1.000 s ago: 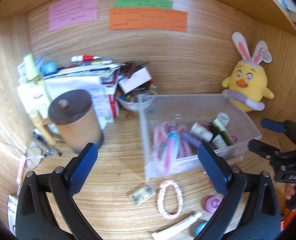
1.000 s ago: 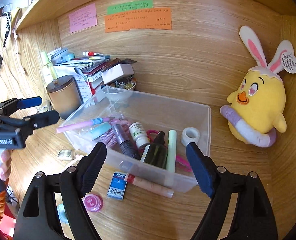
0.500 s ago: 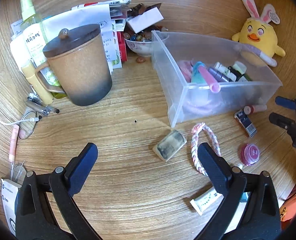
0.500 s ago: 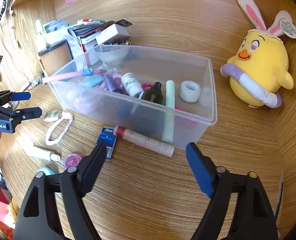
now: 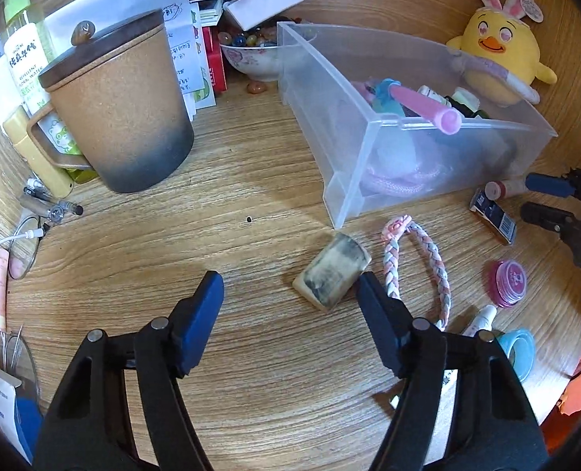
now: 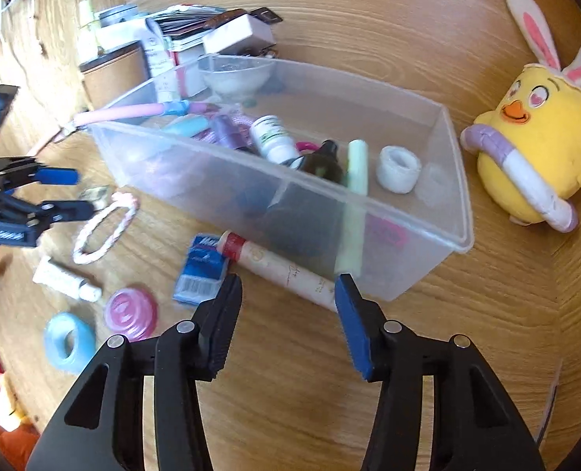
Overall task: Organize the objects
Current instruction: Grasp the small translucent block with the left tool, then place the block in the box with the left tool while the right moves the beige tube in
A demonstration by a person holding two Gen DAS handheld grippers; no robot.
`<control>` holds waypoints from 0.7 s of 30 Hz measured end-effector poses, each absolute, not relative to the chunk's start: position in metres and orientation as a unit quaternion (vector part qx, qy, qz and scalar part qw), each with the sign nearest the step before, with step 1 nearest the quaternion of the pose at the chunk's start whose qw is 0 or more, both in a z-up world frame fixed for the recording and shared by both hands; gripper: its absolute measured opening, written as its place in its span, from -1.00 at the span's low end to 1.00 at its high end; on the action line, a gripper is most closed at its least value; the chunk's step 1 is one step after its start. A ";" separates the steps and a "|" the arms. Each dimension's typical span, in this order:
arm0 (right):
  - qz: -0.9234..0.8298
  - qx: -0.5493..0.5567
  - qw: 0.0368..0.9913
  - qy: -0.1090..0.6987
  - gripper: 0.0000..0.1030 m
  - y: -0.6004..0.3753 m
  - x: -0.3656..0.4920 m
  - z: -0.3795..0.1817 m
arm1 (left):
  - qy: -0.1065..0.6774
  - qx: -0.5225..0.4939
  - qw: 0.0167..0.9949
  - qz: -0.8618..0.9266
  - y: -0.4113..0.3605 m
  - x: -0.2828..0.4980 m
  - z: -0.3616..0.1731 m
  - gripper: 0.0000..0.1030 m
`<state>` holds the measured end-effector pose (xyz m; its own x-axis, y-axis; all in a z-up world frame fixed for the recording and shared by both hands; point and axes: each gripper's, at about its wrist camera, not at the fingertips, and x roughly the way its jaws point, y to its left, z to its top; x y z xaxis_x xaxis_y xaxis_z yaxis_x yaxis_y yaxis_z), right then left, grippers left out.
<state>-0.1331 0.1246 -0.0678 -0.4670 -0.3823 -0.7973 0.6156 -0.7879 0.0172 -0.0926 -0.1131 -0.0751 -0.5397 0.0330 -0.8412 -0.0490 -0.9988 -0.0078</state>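
Note:
A clear plastic bin (image 5: 369, 149) (image 6: 408, 235) holds bottles, a tape roll and a pink tube. Loose on the desk lie a grey-smudged eraser (image 5: 331, 276), a braided loop (image 5: 416, 267) (image 6: 105, 227), a cream tube with a red cap (image 6: 286, 271), a blue packet (image 6: 202, 271) (image 5: 492, 216), a pink round case (image 5: 508, 282) (image 6: 131, 310), a white tube (image 6: 64, 278) and a blue ring (image 6: 68, 341). My left gripper (image 5: 290, 294) is open just before the eraser. My right gripper (image 6: 286, 294) is open, straddling the cream tube.
A brown lidded mug (image 5: 121, 106) stands at left beside bottles, papers and a bowl of beads (image 5: 251, 55). A yellow plush chick (image 6: 537, 157) (image 5: 494, 66) sits at the back right. Glasses and a cable (image 5: 19, 243) lie at the left edge.
Both grippers have tilted down and moved closer to the desk. The left one has neared the eraser; the right one has neared the cream tube in front of the bin.

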 end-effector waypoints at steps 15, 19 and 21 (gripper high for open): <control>-0.828 0.437 0.308 0.168 -0.13 0.111 -0.132 -0.073 | 0.026 -0.467 0.040 0.883 -0.100 -0.083 -0.071 -0.55; -0.830 0.429 0.315 0.168 -0.13 0.116 -0.119 -0.070 | 0.010 -0.465 0.042 0.884 -0.103 -0.071 -0.071 -0.55; -0.834 0.423 0.311 0.170 -0.13 0.116 -0.118 -0.068 | 0.003 -0.463 0.033 0.886 -0.107 -0.071 -0.070 -0.55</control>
<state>-0.1185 0.1158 -0.0682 -0.4480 -0.3744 -0.8119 0.6625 -0.7488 -0.0202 -0.0710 -0.1075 -0.0698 -0.5694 0.0563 -0.8202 -0.0616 -0.9978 -0.0257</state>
